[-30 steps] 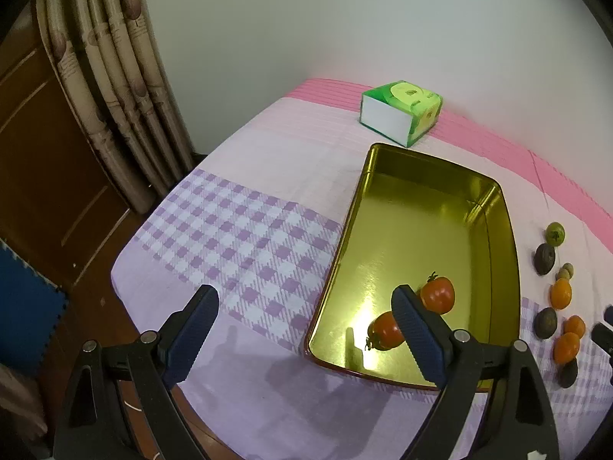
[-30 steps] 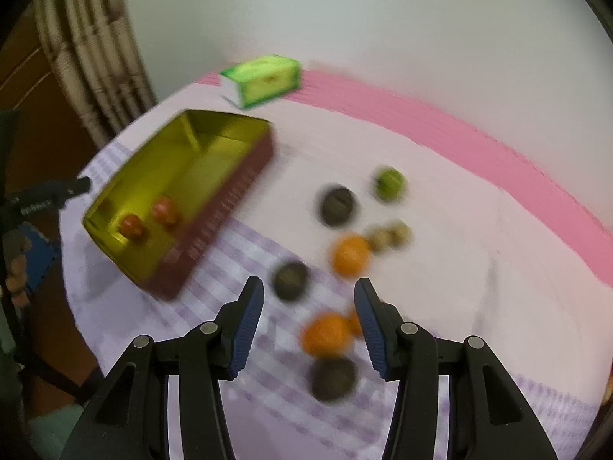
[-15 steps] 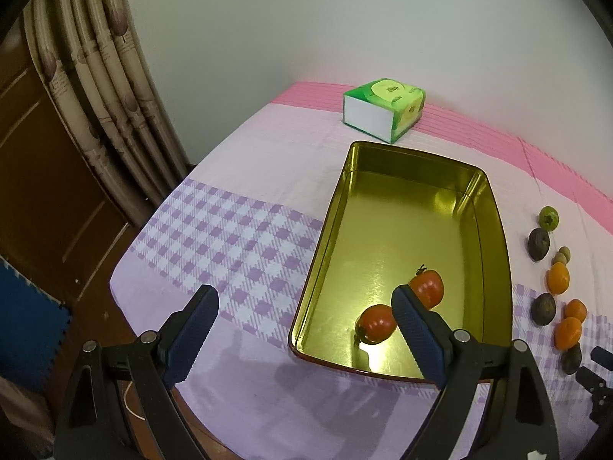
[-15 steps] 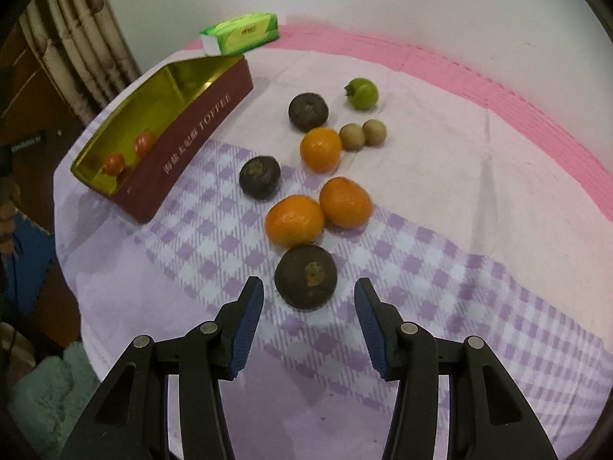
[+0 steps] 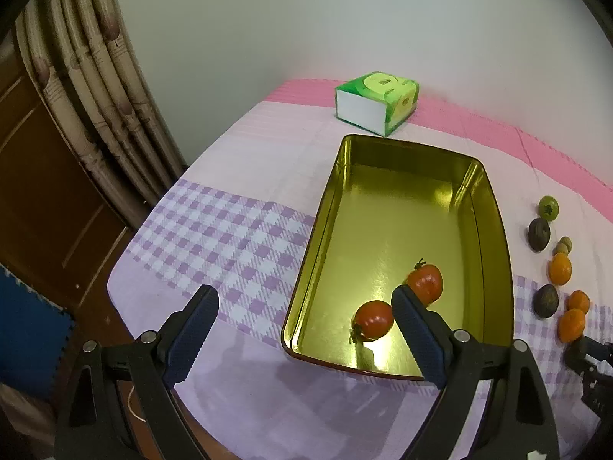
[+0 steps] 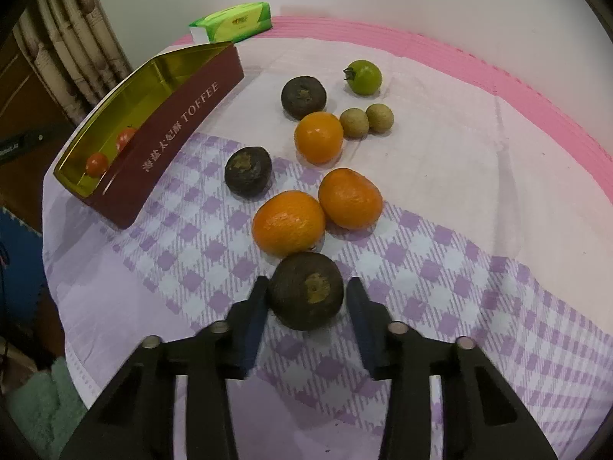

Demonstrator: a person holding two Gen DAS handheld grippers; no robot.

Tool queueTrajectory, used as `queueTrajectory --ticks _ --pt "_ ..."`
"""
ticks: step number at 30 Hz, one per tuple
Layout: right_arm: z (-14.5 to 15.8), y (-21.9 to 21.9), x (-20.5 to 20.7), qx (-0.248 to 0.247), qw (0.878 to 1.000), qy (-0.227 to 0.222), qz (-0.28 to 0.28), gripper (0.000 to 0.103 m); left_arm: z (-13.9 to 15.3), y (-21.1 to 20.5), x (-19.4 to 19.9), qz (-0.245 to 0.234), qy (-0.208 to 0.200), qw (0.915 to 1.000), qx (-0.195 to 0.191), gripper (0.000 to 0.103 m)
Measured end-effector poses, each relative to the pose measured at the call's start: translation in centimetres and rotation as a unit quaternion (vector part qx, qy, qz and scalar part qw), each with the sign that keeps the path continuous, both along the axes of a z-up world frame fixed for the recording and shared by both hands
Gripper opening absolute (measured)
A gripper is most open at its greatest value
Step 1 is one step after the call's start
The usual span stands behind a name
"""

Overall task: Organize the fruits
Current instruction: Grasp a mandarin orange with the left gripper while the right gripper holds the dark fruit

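Note:
A gold toffee tin [image 5: 494,230] [image 6: 180,115] lies on the table with two red tomatoes [image 5: 373,319] [image 5: 426,283] in its near end. My left gripper [image 5: 302,329] is open and empty, hovering over the tin's near left corner. My right gripper [image 6: 306,306] is open, with its fingers on either side of a dark round fruit [image 6: 306,290] on the cloth, not closed on it. Beyond it lie three oranges [image 6: 289,222] [image 6: 350,198] [image 6: 318,137], two more dark fruits [image 6: 248,171] [image 6: 304,97], two small brown fruits [image 6: 354,123] and a green tomato [image 6: 364,76].
A green tissue box [image 5: 377,101] [image 6: 233,21] stands behind the tin near the wall. The table edge runs along the left, with a curtain [image 5: 95,88] and a wooden door beyond. A blue floor mat [image 5: 27,349] lies below.
My right gripper has moved forward and down until its fingers flank the nearest dark fruit. My left gripper has drifted slightly, staying open over the tin's near end.

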State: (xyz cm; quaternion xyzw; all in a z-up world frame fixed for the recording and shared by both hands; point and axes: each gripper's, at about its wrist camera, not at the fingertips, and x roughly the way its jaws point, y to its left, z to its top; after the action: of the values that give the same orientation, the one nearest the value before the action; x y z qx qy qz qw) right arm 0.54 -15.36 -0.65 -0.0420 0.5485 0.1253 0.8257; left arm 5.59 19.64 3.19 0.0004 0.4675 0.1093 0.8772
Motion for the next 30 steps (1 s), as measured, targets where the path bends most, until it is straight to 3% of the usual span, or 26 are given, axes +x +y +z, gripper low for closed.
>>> queueTrajectory --ticks 7,12,17,23,30 --pt "0.0 -0.5 0.0 -0.011 1.000 -0.005 -0.004 0.039 -0.1 -0.9 -0.1 -0.014 0.003 0.9999 0.008 0.090" --pt "0.1 -3.4 0.5 -0.025 0.999 -0.012 -0.046 0.039 0.1 -2.2 -0.3 -0.034 -0.002 0.9993 0.014 0.090" --pt "0.0 -6.3 1.2 -0.042 0.996 -0.019 -0.077 0.039 0.1 -5.5 -1.1 -0.082 0.003 0.9966 -0.006 0.090" --pt "-0.2 -9.2 1.7 -0.048 0.993 -0.023 -0.107 0.036 -0.2 -12.1 -2.1 -0.175 0.012 0.9842 -0.022 0.090" --pt "-0.3 -10.9 1.8 -0.042 0.991 -0.028 -0.123 0.036 -1.2 -19.4 -2.2 -0.251 0.033 0.9664 -0.045 0.090"
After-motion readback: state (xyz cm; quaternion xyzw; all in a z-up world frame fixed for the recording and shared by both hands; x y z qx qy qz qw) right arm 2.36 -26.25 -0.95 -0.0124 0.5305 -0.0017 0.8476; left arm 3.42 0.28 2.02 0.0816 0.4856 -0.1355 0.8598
